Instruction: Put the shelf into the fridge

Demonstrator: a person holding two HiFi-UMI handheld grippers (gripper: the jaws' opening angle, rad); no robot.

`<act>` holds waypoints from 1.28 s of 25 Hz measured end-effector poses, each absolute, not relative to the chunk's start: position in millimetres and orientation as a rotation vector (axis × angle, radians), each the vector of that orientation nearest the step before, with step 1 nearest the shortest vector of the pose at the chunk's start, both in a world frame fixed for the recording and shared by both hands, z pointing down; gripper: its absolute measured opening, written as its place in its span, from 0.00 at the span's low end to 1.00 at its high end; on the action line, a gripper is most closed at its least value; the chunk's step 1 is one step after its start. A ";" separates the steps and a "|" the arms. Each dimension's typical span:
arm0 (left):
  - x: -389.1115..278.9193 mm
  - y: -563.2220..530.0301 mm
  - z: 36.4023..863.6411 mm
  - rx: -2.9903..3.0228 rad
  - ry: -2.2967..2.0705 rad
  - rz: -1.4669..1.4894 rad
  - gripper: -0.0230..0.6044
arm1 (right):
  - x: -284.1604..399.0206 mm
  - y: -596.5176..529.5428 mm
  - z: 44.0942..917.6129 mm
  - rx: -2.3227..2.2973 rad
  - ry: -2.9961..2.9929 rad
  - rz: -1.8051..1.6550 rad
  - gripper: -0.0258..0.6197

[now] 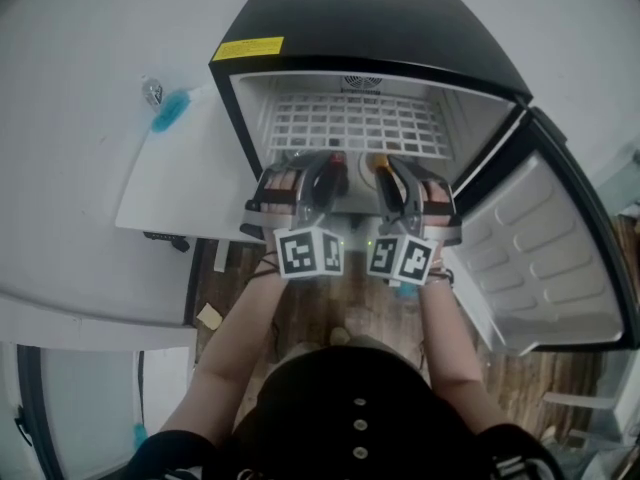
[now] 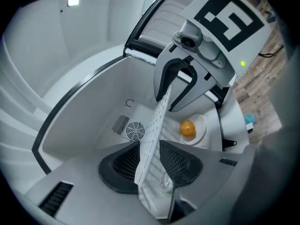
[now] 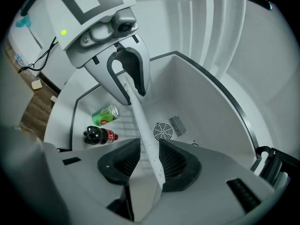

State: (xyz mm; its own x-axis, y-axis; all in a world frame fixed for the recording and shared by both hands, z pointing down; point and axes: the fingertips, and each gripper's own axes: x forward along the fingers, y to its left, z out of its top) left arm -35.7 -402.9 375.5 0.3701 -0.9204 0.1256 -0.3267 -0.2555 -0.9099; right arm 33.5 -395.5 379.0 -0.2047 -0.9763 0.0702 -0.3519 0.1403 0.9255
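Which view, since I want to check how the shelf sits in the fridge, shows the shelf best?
The head view: the shelf shows most of its white grid from above, spanning the width of the open fridge. The left gripper view and the right gripper view show it only edge-on, as a thin white strip.
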 end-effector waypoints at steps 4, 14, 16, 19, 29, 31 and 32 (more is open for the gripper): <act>-33.9 -387.4 363.1 -1.747 1.098 -0.854 0.21 | 32.7 -384.9 378.2 1.306 -1.709 -1.033 0.23; -37.8 -361.9 362.4 -1.746 1.112 -0.849 0.12 | 21.6 -353.3 362.7 1.292 -1.732 -1.074 0.11; -38.5 -358.1 365.3 -1.745 1.107 -0.857 0.11 | 19.6 -346.4 360.5 1.289 -1.732 -1.093 0.08; -38.9 -353.1 367.5 -1.741 1.100 -0.862 0.09 | 17.8 -338.2 360.7 1.277 -1.728 -1.116 0.06; -35.8 -335.8 373.8 -1.753 1.065 -0.870 0.05 | 25.0 -322.2 373.7 1.253 -1.700 -1.093 0.05; -33.8 -332.3 374.3 -1.758 1.054 -0.870 0.05 | 26.1 -319.1 374.4 1.253 -1.703 -1.087 0.05; -33.8 -330.7 374.4 -1.759 1.050 -0.870 0.05 | 27.0 -317.4 375.3 1.253 -1.704 -1.083 0.05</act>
State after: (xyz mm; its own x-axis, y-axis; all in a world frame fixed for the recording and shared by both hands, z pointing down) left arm -33.8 -330.7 374.4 0.3963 -0.9099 0.1226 -0.2899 -0.2507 -0.9236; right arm 27.0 -317.4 375.3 -0.2426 -0.9666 0.0829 -0.3351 0.1636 0.9279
